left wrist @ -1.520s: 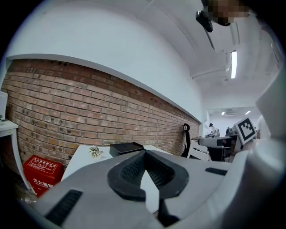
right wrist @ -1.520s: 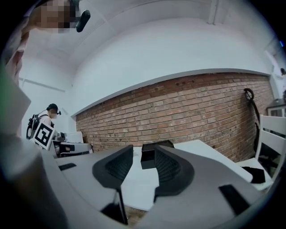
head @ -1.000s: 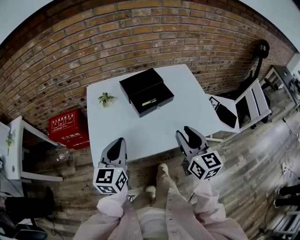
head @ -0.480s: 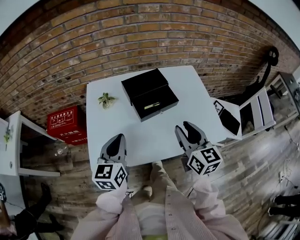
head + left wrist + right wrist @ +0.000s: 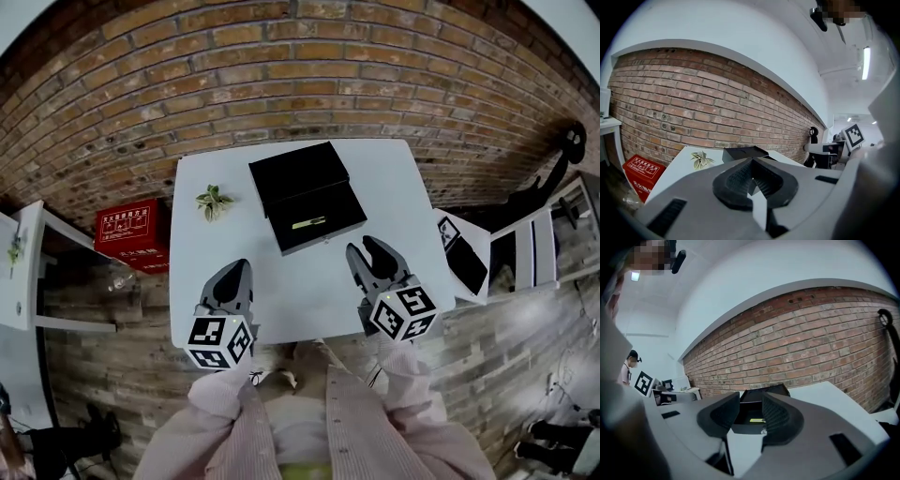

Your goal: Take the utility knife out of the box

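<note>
An open black box (image 5: 298, 178) lies on the white table (image 5: 225, 239), its lid folded toward the brick wall. Inside its tray rests the yellow utility knife (image 5: 307, 223). My left gripper (image 5: 238, 269) hovers over the table's near edge, left of the box, with its jaw tips touching and nothing between them. My right gripper (image 5: 367, 249) is open just in front of the box's right corner. In the right gripper view the box (image 5: 765, 392) and the knife (image 5: 757, 420) show between the spread jaws of the right gripper (image 5: 751, 405). The left gripper view shows the box (image 5: 743, 152) beyond the left gripper (image 5: 752, 159).
A small green plant sprig (image 5: 213, 200) lies on the table left of the box. A red case (image 5: 131, 236) sits on the wooden floor at left. A white chair (image 5: 530, 246) and a black-and-white item (image 5: 462, 253) stand to the right of the table.
Both grippers have come forward over the table's near edge, closer to the box. The box and knife have not moved on the table.
</note>
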Motion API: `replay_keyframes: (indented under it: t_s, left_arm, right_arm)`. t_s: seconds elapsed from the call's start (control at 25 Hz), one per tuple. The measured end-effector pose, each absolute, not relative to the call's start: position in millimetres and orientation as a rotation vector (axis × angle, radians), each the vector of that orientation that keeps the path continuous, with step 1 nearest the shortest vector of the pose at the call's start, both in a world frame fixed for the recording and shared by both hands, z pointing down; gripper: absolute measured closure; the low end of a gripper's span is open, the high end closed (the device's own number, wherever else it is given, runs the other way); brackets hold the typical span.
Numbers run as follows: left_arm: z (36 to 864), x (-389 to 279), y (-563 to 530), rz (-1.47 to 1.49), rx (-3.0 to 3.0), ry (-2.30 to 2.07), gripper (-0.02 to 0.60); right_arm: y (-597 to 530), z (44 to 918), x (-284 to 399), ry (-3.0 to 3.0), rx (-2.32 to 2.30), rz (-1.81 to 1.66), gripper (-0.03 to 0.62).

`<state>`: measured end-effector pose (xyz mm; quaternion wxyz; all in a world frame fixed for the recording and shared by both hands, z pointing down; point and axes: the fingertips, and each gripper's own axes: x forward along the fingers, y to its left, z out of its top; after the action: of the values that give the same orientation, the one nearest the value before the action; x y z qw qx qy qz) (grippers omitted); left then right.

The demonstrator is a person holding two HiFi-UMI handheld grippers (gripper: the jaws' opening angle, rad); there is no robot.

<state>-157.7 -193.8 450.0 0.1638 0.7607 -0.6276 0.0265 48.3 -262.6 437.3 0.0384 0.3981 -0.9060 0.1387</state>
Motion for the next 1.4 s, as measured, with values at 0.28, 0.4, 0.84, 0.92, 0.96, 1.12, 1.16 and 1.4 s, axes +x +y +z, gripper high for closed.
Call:
replay_keyframes:
  t_s: [0.28,0.4,0.84,0.92,0.96,1.12,1.16,1.4]
  left_arm:
    - [459,-152,-225,0.089,2.106,-1.82,0.589]
    - [465,-149,-234,0.086,2.077,-1.83,0.589]
    - [482,-155,-267,0.11,1.984,-1.878,0.589]
    - [487,-158,-271,0.122,1.966,-1.875,0.589]
    - [490,-159,-272,0.128,1.957,-1.872,0.589]
    - [501,-165,-281,0.139,1.926,-1.85,0.589]
    - [503,-166,-284,0.14,1.919,-1.845,0.589]
    - [522,-171,-293,0.15,1.897,-1.789,0.589]
  right_arm:
    - [-304,446,45,-2.798,1.122,0.489,0.464]
    - [-318,452,47,-2.796,1.095,0.514,0.464]
    - [-363,472,27,-2.775,0.828,0.433,0.464]
    - [-368,479,19,-2.754,0.756,0.404,0.464]
    - [-369,483,14,-2.739,0.718,0.39,0.464]
    - [-374,501,-2,-2.668,0.575,0.305,0.464]
    - [-376,504,-6,-2.653,0.544,0.288,0.464]
    - [-378,532,-27,-2.554,0.365,0.225,0.464]
